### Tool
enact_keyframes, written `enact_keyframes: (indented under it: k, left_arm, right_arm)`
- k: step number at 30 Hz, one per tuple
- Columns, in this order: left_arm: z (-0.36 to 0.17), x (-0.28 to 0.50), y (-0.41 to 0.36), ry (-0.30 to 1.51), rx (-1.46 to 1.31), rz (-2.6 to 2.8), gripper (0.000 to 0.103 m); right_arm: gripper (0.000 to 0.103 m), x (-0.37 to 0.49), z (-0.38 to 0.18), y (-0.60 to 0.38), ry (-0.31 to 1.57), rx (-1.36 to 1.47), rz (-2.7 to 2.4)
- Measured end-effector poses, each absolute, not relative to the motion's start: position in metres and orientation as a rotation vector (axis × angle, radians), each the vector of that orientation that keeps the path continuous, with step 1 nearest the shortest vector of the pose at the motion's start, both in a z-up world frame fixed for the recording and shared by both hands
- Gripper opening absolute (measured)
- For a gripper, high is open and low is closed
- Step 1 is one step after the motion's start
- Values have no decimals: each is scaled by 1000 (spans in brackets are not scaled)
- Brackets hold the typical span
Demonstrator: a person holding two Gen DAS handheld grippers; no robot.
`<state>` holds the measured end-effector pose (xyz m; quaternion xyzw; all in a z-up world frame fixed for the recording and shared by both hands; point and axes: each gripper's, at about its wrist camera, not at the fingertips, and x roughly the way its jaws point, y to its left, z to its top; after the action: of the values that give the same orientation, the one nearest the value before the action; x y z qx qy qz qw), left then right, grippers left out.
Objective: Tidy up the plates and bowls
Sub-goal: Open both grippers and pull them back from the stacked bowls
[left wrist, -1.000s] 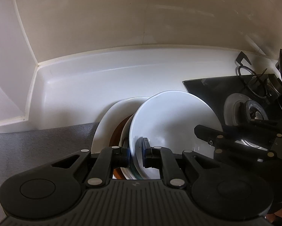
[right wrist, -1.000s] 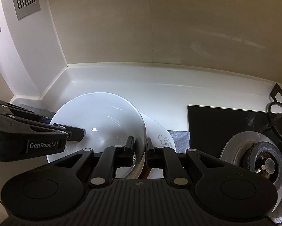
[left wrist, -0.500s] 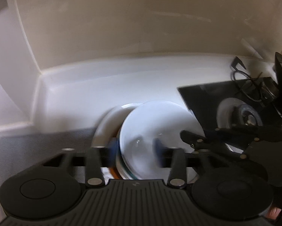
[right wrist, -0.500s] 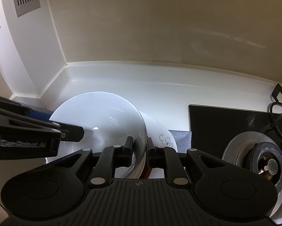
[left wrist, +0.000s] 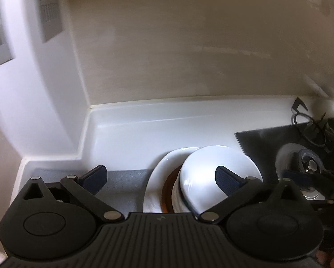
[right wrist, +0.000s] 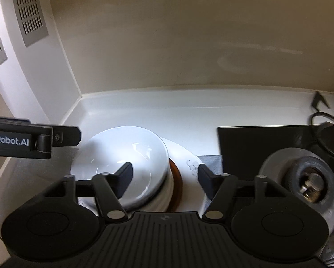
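- The left gripper [left wrist: 160, 176], low in its frame, stood wide open, gripping nothing.
- The right gripper [right wrist: 164, 175] was likewise spread, empty.
- A white bowl [left wrist: 213, 174] [right wrist: 122, 156] sat centre frame, topping a stack on a plate [left wrist: 160, 174].
- A burner [right wrist: 305, 178] lay at right.

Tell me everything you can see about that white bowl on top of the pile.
The white bowl is round, glossy and looks ceramic, with highlights inside and no visible contents. It sits upright, topmost on a stack: paler dishes under it, then a brown dish, then a large white plate on the counter. Nothing grips it.
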<state>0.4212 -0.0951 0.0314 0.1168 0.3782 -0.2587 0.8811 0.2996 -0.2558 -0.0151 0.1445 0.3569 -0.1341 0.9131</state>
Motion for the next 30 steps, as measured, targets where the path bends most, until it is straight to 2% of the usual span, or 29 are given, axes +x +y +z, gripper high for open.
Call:
enact_keyframes:
  k: [3, 12, 30]
  left_arm:
    - [35, 398, -70, 745, 192, -526, 103]
    - [35, 337, -24, 746, 211, -507, 103]
    - [31, 278, -7, 749, 274, -578, 103]
  right_arm:
    - [80, 276, -7, -243, 699, 303, -304]
    - [95, 197, 22, -188, 598, 215, -312]
    - [96, 125, 25, -143, 572, 214, -372]
